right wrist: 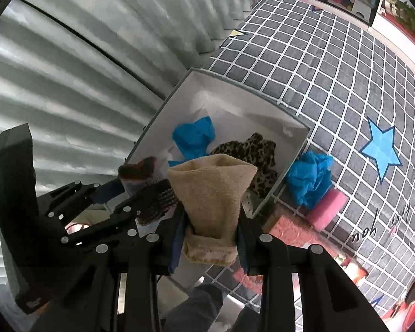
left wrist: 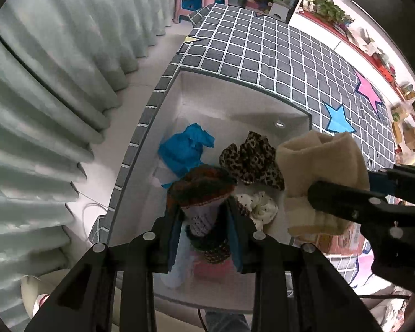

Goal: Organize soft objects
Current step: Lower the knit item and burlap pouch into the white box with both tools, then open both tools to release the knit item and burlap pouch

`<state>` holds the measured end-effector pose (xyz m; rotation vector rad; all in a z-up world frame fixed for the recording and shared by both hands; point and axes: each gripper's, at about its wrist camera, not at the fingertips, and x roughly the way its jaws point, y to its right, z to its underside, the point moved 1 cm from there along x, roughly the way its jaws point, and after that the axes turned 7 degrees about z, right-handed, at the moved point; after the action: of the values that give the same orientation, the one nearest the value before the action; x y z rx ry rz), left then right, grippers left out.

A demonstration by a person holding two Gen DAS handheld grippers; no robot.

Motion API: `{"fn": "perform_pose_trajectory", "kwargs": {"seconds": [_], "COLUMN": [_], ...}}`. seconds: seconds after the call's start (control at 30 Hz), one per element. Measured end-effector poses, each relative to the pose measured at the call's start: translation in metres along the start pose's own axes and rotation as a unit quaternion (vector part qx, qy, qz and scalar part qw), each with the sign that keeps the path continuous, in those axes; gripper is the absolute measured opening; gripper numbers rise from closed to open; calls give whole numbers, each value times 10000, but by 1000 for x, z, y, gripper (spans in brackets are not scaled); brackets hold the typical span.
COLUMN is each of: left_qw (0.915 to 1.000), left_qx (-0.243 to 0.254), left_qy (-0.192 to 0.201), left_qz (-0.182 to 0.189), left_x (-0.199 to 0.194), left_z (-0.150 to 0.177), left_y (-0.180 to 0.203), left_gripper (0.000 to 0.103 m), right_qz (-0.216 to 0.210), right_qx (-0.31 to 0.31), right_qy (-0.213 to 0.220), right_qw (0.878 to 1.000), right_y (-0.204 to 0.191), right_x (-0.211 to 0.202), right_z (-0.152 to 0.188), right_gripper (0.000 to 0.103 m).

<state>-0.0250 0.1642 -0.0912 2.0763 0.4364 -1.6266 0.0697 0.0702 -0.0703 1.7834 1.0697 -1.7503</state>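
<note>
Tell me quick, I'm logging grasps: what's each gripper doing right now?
Left gripper: shut on a dark multicoloured knitted sock.
Right gripper: shut on a beige knitted sock.

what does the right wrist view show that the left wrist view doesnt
Only the right wrist view shows a blue cloth and a pink block outside the white box. Only the left wrist view shows a polka-dot cloth inside. Both show the beige sock, the patterned sock and the leopard cloth.
</note>
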Motion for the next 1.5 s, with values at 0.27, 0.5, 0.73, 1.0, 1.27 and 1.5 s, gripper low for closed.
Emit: {"fn": "perform_pose_trajectory", "kwargs": {"seconds": [0.27,0.5,0.73,1.0,1.27,1.5], "left_qw": [9998,9995,9992,9991,9996,9995], "left_qx": [-82,-158,-186,-155,-109,-221], "left_qy": [-168,-267,-331,-362,-221,-193], "left_qz": [-76,-110,-122,-141,-125,-138], "left_x": [21,32,38,41,36,34], "left_z": [-12,-17,-19,-20,-22,-22], "left_y": [-2,-5,-7,-6,-4,-6], "left_gripper": [34,34,34,37,63,82], "right_qz": [-14,0,-18,-75,-175,-19], "right_qx": [159,220,259,372,466,303], "right_qy": [-107,-276,-393,-465,-490,-384], "right_qw": [9998,9994,9989,9982,9976,9988], "right_y": [9,13,14,15,19,13], "right_x": [17,33,41,48,48,41], "right_z": [-19,-28,-31,-33,-35,-36], "right_gripper": [34,34,34,34,54,83]}}
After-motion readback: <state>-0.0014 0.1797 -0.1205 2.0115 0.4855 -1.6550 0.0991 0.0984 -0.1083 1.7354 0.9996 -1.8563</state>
